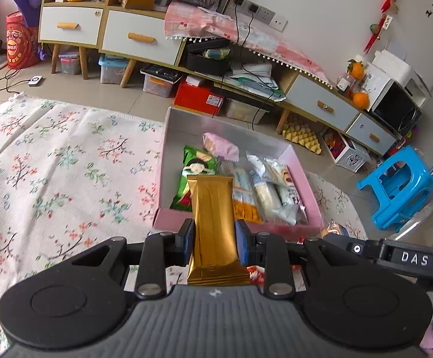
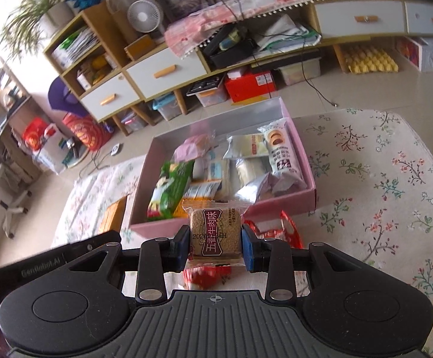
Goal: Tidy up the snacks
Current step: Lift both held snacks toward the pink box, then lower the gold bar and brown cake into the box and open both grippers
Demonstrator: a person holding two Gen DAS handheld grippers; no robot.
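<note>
My left gripper (image 1: pixel 213 238) is shut on a gold snack packet (image 1: pixel 213 226), held above the near wall of a pink box (image 1: pixel 168 213). The box lies on a floral cloth and holds several snacks: a green packet (image 1: pixel 194 176), a pink-wrapped one (image 1: pixel 220 146) and white packets (image 1: pixel 273 191). My right gripper (image 2: pixel 215 246) is shut on a square clear-wrapped snack with a maroon label (image 2: pixel 215 232), just short of the same pink box (image 2: pixel 285 203). Red-wrapped snacks (image 2: pixel 288 229) lie on the cloth under and beside it.
A floral cloth (image 1: pixel 52 179) covers the surface around the box. An orange packet (image 2: pixel 113 216) lies left of the box. Behind stand low cabinets (image 1: pixel 132 35) with storage bins and a red box (image 1: pixel 198 98) underneath. A blue stool (image 1: pixel 398 185) stands at the right.
</note>
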